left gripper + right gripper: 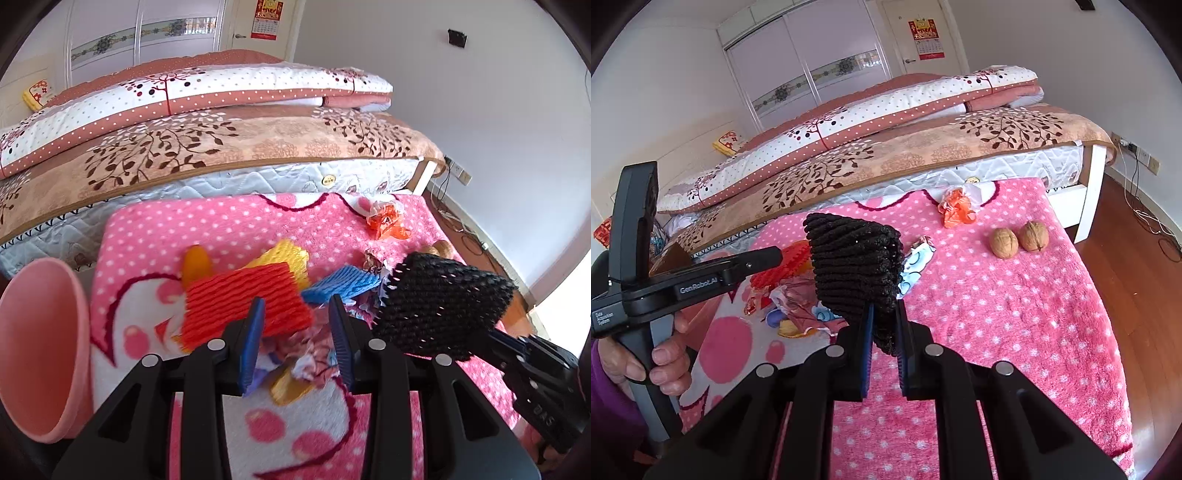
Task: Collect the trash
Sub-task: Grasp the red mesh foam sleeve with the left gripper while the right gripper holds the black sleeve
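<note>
Right gripper (884,332): fingers narrow, pinching a black foam net (857,269) that rose above the tips.
Left gripper (297,339): fingers wide apart, gripping nothing.
Trash heap: crumpled wrappers (306,362) lay between and below the left fingers; red foam net (243,302) just beyond its left finger.
Pink bin (40,347): far left of the left fingers.
Walnuts (1019,238): beyond the right fingers, to the right.

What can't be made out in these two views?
- Pink bin, left wrist view: cut off by the frame edge, inside unseen.
- Wrappers, left wrist view: blurred, partly behind the left hand-held gripper.
- Wrapper, right wrist view: partly hidden by black foam net.
</note>
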### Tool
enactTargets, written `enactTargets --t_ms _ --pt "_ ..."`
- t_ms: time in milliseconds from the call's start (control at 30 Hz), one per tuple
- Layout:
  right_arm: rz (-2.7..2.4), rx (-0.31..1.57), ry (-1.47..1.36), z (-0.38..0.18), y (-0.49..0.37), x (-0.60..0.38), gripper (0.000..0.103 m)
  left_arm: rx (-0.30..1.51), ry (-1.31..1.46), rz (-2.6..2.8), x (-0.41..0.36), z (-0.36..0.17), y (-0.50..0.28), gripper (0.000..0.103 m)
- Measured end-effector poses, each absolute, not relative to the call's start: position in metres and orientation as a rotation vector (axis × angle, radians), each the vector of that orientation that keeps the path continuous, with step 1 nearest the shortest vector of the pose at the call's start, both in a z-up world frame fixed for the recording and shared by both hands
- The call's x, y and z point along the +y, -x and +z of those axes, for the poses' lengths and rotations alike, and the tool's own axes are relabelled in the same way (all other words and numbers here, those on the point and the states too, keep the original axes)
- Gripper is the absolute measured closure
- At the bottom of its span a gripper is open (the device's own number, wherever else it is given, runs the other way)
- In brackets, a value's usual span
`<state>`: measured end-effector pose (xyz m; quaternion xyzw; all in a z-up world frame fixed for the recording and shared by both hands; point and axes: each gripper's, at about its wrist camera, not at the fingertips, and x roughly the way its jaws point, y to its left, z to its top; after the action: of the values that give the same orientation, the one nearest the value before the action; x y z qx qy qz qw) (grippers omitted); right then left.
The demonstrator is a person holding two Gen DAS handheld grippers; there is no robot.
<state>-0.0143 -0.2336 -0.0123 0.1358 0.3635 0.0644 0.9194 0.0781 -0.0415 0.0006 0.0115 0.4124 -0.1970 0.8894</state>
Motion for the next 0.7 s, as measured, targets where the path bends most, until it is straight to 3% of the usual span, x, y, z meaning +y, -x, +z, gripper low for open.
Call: enactTargets --t_ms 367,433,467,500,700 --pt "0.129 0.772 -0.302 -0.024 0.014 -0.244 0.093 0.86 -0.086 -0.278 -0.023 -0.035 -0.07 0.067" --pt "0.142 0.775 -0.301 -0.025 0.014 -0.241 0.093 0.888 -0.066 -0.255 -0.009 -0.042 -0.067 0.083" --pt "0.148 0.775 -0.299 -0.025 0.015 -0.239 0.093 0.908 -0.05 -0.245 -0.002 -0.046 -0.065 0.097" --pt "0.154 0.775 -0.295 -0.024 0.015 -0.237 0.093 0.914 -0.03 -0.242 0.005 -0.047 -0.062 0.101" --pt "0.179 0.771 -0.281 -0.021 0.017 -0.227 0.093 0.882 0.036 -0.256 0.034 -0.032 -0.037 0.103"
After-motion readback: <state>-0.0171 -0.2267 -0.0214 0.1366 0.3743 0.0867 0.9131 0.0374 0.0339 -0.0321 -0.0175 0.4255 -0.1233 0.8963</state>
